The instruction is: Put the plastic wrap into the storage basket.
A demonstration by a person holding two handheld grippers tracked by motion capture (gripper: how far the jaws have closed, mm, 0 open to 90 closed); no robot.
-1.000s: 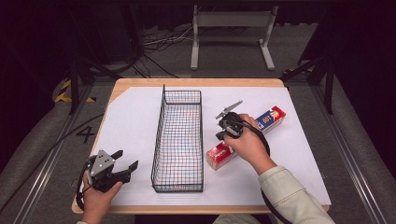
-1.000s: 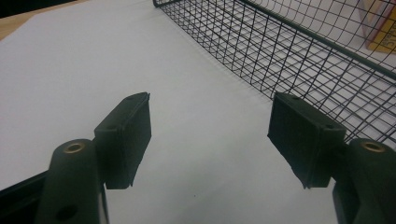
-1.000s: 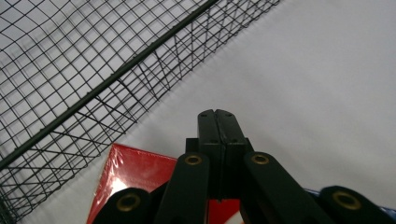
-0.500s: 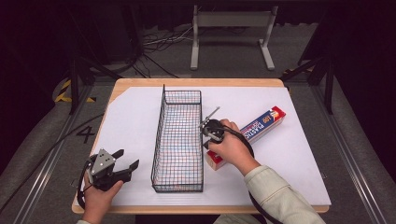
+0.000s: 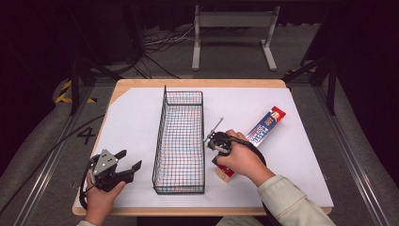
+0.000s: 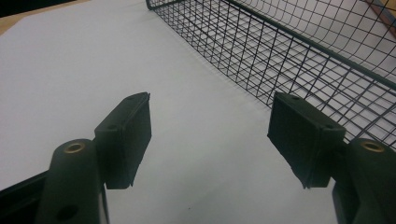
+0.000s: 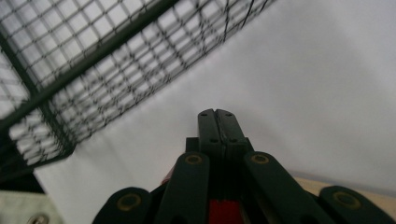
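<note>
Your right hand-held gripper [image 5: 212,136] is closed and empty beside the box [image 5: 263,129]; the left hand-held gripper [image 6: 210,140] waits wide open near the basket [image 5: 181,141].

Right gripper [image 5: 212,138] beside wire basket [image 5: 181,141]

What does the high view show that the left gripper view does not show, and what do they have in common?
High view, not the left gripper view: the right gripper in the person's hand, beside the long plastic wrap box, which lies flat to the right of the basket, and the wooden table edge.

Left gripper view, not the high view: the inner faces of the left gripper, its jaws standing wide apart with nothing between them.

Both: the black wire basket, empty, on the white sheet.
</note>
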